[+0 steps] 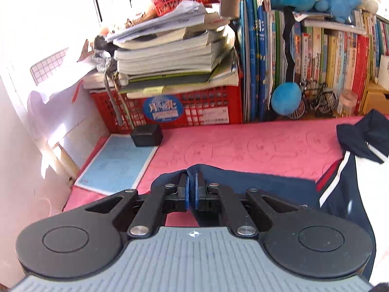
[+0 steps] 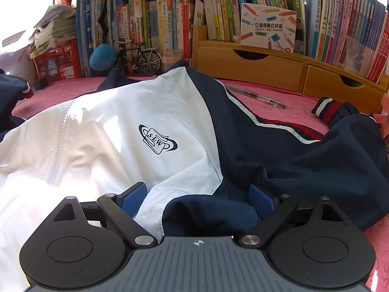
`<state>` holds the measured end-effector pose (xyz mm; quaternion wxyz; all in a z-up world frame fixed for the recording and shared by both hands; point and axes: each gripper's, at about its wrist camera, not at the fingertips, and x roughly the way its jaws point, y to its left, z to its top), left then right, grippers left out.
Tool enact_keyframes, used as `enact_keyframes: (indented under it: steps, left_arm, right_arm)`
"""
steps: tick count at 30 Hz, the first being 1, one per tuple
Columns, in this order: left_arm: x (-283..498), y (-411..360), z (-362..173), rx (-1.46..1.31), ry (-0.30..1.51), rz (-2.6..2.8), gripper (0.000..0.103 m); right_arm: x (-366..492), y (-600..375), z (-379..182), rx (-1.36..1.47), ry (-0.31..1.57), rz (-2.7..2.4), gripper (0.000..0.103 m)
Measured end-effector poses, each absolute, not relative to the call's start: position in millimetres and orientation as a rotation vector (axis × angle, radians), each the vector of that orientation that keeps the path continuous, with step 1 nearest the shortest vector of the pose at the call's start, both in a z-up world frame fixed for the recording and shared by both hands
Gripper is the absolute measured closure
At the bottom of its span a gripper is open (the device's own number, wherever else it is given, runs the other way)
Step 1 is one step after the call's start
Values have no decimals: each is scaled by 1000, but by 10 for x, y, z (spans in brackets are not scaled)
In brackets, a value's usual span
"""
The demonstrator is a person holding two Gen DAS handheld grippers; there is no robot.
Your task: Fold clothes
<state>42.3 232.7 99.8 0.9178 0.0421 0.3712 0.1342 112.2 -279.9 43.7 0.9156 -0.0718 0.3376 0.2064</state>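
Observation:
A white and navy zip jacket (image 2: pixel 158 112) with a printed chest logo (image 2: pixel 158 140) lies spread on the pink mat (image 2: pixel 279 112). My right gripper (image 2: pixel 198 199) hovers low over its front, jaws wide, and the blue pads (image 2: pixel 133 199) stand either side of a fold where white meets navy. In the left wrist view my left gripper (image 1: pixel 192 180) is shut on the end of a navy sleeve (image 1: pixel 243 185), which trails off to the right toward the jacket body (image 1: pixel 345 194). The other sleeve's striped cuff (image 2: pixel 328 108) lies at the far right.
A pen (image 2: pixel 262 98) lies on the mat behind the jacket. A red crate (image 1: pixel 194 112) stacked with books, a black box (image 1: pixel 146 135) and a blue sheet (image 1: pixel 116 163) sit at the left. Upright books (image 1: pixel 328 60), a model bicycle (image 2: pixel 143 58) and wooden drawers (image 2: pixel 255 65) line the back.

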Motion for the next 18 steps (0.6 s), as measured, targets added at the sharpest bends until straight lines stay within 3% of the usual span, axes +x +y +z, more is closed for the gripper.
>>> enact_keyframes:
  steps: [2,8,15,18]
  left_arm:
    - [248,2341,839,48,828,246,91]
    - [-297,2196,753,20,890,182,52]
    - [-757,1935,1391,-41,676,58,20]
    - [-719,1596,1545,25,631,-61,12]
  right_arm:
    - [1126,-2797,440,-147,696,423,10]
    - [1133,-2797,444,-147,697,415,9]
    - [1136,-2800,452,-145,698,410,8]
    - [1135,-2803,456,-143,698,409,7]
